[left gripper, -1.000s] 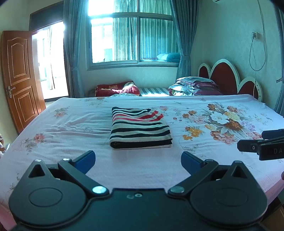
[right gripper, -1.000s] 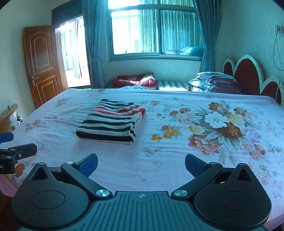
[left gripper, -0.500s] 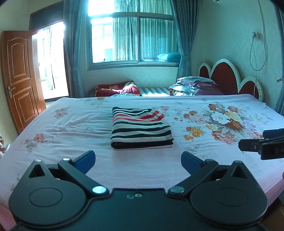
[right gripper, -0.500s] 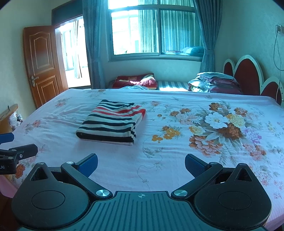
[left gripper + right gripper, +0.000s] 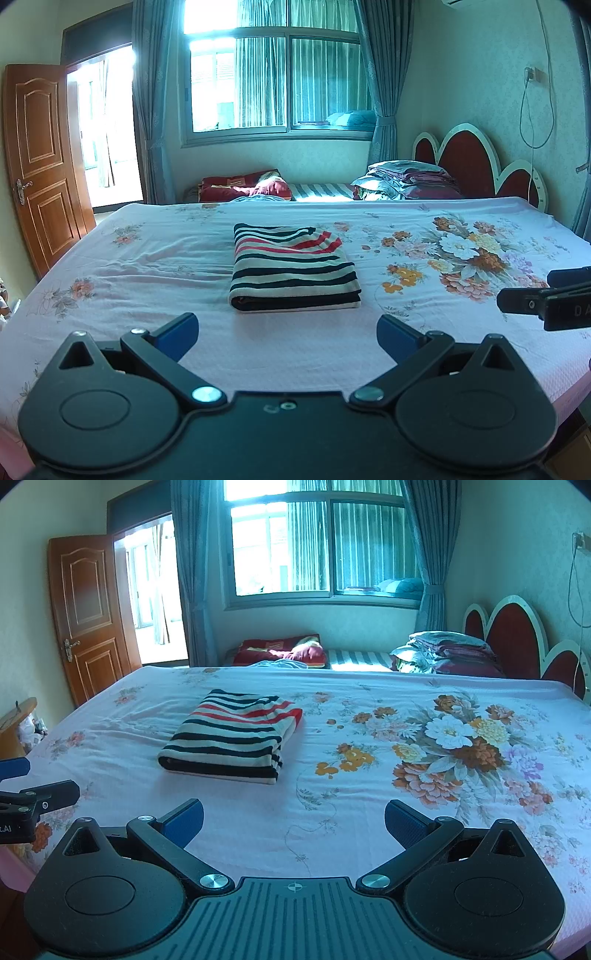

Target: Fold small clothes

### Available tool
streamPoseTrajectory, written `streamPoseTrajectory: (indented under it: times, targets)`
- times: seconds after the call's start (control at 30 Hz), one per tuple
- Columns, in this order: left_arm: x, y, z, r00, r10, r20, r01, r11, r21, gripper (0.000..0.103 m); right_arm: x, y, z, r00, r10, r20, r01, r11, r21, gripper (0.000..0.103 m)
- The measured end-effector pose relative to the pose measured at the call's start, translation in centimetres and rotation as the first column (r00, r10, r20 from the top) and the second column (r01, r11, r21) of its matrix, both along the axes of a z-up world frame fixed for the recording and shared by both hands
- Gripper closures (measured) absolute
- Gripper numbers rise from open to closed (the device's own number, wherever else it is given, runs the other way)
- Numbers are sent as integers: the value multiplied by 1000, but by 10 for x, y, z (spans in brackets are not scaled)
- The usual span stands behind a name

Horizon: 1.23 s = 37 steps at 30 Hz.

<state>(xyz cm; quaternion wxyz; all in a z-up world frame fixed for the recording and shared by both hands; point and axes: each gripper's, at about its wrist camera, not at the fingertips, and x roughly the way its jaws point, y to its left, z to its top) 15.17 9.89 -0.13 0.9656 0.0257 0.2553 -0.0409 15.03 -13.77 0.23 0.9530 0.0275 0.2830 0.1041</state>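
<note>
Sitting folded on the pink floral bed [image 5: 110, 273], the striped top [image 5: 293, 271] is a neat rectangle left of the big flower print [image 5: 458, 746]. Left gripper [image 5: 288, 332] and right gripper [image 5: 293, 821] both hover spread wide over the near edge, holding nothing, well short of it.

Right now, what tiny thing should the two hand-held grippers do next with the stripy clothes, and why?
Probably nothing more than easing back from the bed. The striped garment already lies folded in a neat rectangle on the floral bedsheet. The left hand-held gripper and right hand-held gripper are both open, empty and well short of it, and no other loose small garment shows on the sheet.
</note>
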Motion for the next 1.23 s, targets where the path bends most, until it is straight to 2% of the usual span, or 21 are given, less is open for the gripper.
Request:
streamPoseTrajectory:
  times: [0.57,0.73,1.23]
  targets:
    - [1,2,0,1000,-3,5,3,1000,-4,1,-2,4,1,1000,4,1,-4,1000,-5,0]
    - [-1,-1,1,1000,-10,22,10,1000,19,1,-1,5,1,1000,9,0,-9,1000,-6,0]
    - [1,-2,0,999,-22,30,21,999,24,2,3,5,-1,1000,24,-3,-24,1000,-5,0]
